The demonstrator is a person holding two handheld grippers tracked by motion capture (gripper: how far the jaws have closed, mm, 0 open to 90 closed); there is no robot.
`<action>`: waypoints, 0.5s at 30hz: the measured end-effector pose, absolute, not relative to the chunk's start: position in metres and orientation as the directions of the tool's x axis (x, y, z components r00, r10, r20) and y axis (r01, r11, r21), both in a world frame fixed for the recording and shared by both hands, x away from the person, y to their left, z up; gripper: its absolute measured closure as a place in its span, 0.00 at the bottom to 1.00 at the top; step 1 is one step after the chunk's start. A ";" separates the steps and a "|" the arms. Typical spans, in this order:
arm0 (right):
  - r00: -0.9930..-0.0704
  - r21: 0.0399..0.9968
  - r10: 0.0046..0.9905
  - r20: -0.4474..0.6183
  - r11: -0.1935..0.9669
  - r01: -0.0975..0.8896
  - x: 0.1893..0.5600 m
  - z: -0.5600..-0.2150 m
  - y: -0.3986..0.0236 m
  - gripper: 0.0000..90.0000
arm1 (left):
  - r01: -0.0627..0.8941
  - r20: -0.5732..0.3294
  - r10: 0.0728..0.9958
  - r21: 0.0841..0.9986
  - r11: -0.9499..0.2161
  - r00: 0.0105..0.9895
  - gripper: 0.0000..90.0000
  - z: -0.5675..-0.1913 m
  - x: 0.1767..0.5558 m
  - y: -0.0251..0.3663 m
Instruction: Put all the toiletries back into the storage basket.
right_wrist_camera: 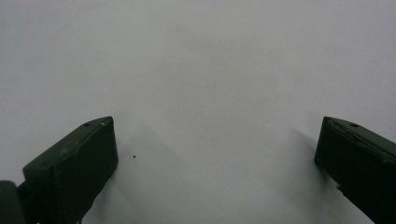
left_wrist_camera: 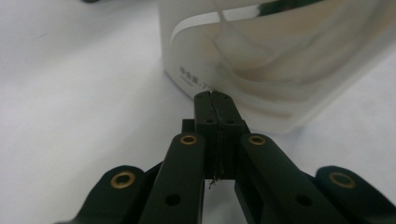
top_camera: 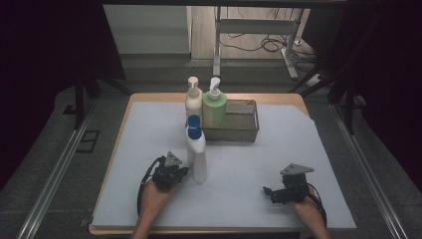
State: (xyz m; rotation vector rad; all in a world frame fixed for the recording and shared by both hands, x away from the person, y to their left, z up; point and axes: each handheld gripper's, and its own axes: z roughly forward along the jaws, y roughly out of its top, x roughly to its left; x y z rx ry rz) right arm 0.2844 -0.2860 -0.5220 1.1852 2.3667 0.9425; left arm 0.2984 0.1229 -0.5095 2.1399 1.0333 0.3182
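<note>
White bottle (top_camera: pixel 197 155) with blue cap (top_camera: pixel 194 126) stands upright on the table (top_camera: pixel 149 129), near the front edge and left of centre. Left claw (top_camera: pixel 182 172) lies just beside its base with jaws fully closed and empty; in the left gripper view the tips (left_wrist_camera: pixel 215 100) sit against the bottle's lower wall (left_wrist_camera: pixel 261 60). Small grey printed characters (left_wrist_camera: pixel 192 77) appear there but are too blurred to read. Right claw (top_camera: pixel 267 191) rests well apart on the right, jaws spread wide over bare white surface, holding nothing. Farther back, a cream pump bottle (top_camera: pixel 193 99) and a green pump bottle (top_camera: pixel 214 107) stand at the left end of a metal basket (top_camera: pixel 244 130); no label text is legible.
</note>
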 end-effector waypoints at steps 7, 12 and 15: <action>-0.600 0.685 0.800 0.002 0.436 0.584 0.285 -0.522 -0.286 0.00 | 0.562 -0.092 0.732 0.706 -0.430 0.675 0.99 -0.509 0.297 0.111; -0.599 0.684 0.801 0.003 0.436 0.585 0.285 -0.522 -0.286 0.00 | 0.548 -0.089 0.715 0.709 -0.444 0.694 0.99 -0.510 0.297 0.103; -0.599 0.683 0.800 0.003 0.436 0.586 0.285 -0.522 -0.286 0.00 | 0.545 -0.092 0.708 0.710 -0.446 0.700 0.99 -0.510 0.297 0.099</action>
